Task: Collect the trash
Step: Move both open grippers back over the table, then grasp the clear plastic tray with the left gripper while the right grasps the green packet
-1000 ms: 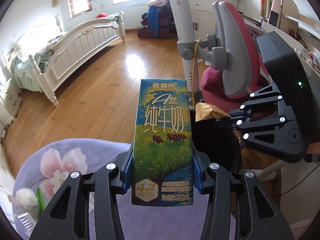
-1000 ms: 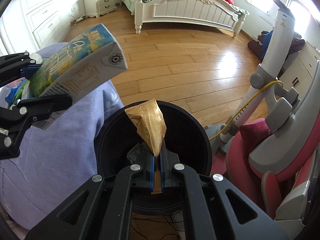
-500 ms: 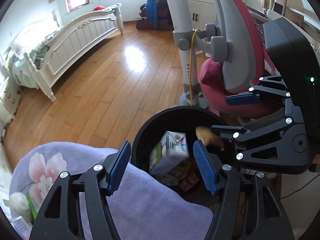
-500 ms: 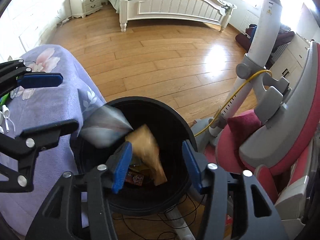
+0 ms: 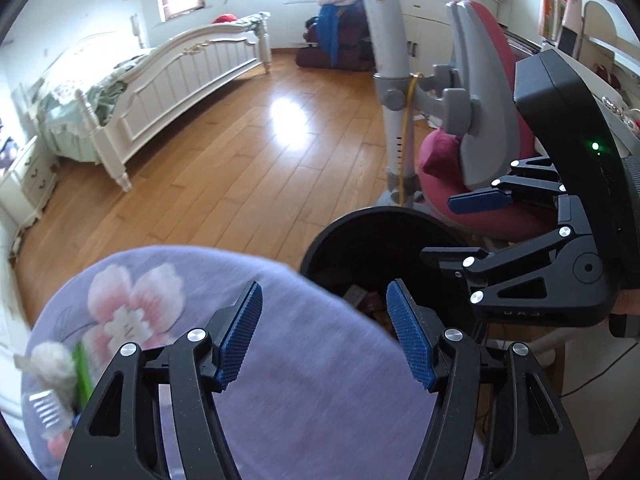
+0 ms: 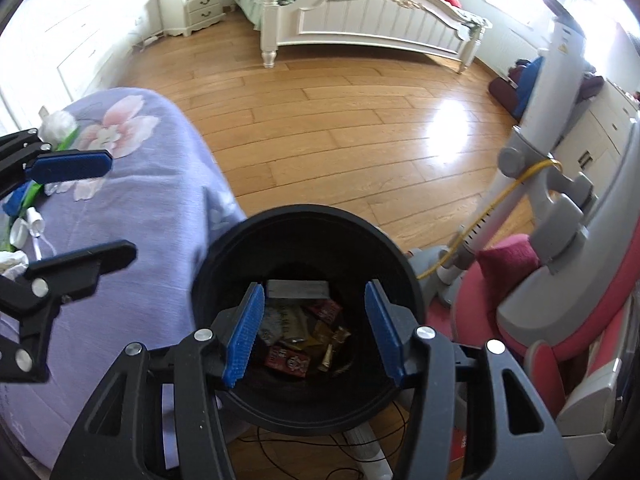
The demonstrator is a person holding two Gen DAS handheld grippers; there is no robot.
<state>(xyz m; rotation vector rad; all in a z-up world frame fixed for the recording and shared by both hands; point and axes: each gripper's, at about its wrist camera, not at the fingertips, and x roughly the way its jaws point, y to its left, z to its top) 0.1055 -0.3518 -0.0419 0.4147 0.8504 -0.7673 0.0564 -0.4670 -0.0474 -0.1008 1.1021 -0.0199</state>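
From the left wrist camera, the left gripper [image 5: 324,334] is seen with its blue-padded jaws held well apart and nothing caught between them. It is poised over the edge of a lilac floral tablecloth [image 5: 280,360], right where the cloth meets the black trash bin [image 5: 320,240]. Only a sliver of wrappers is glimpsed inside the bin past the right pad. At the far left of the cloth, a white tissue wad [image 5: 50,360] and a green strip [image 5: 82,372] are left lying, blurred. The right gripper [image 5: 452,232] is spotted on the right, its two fingers spread over the bin's far side. A red and grey chair [image 5: 480,120] and a white bed [image 5: 172,76] are framed behind on the wooden floor [image 5: 240,160].

From the right wrist camera, the right gripper [image 6: 314,336] is pointed straight down into the trash bin [image 6: 224,256], jaws parted, nothing gripped. The trash is found at the bottom of the bin: a grey-sided carton [image 6: 298,290] lying flat at the back, with a red wrapper [image 6: 286,358] and a gold wrapper [image 6: 332,344] scattered in front of it. The left gripper [image 6: 82,214] is seen at the left, open above the tablecloth [image 6: 160,200]. More litter is left on the cloth near it: a white tissue wad [image 6: 58,124] and small white pieces [image 6: 30,220]. Cables [image 6: 320,448] are trailed on the floor below the bin.
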